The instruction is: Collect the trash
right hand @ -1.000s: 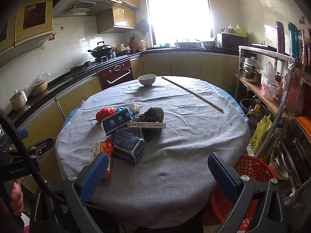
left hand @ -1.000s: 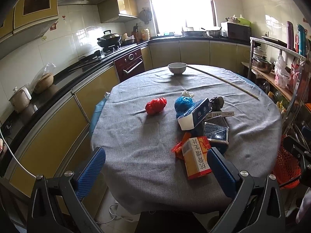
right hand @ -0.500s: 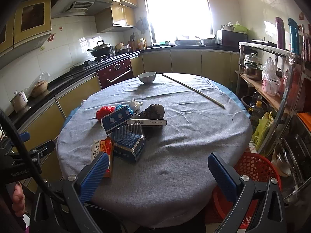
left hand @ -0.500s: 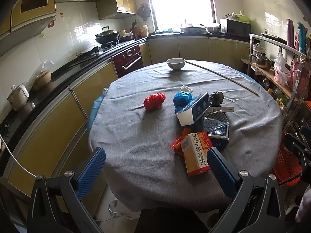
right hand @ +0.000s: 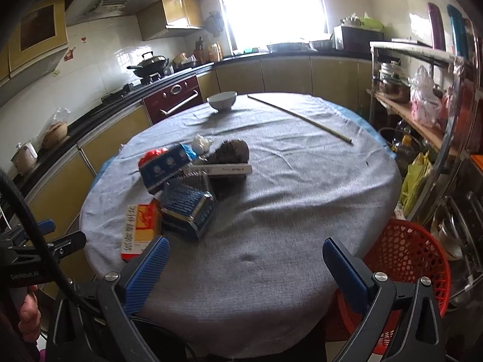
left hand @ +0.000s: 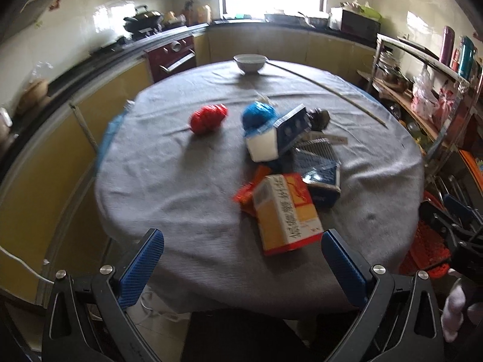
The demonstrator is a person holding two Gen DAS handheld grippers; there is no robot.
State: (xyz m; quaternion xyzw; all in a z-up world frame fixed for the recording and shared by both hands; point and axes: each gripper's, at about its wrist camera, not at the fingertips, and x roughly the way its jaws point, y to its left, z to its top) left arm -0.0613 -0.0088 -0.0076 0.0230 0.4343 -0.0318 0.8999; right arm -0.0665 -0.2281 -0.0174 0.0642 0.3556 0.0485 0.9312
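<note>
Over table edge: left claw wide, right claw wide, both empty.

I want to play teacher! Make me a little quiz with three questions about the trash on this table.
1. True or false: the left gripper is open and holding nothing.
2. Which piece of trash lies nearest the left gripper? A) the red ball B) the orange box C) the white bowl
3. Fill in: the red basket stands on the floor beside the ____.

Key
1. True; the right gripper is open too.
2. B
3. table
</note>
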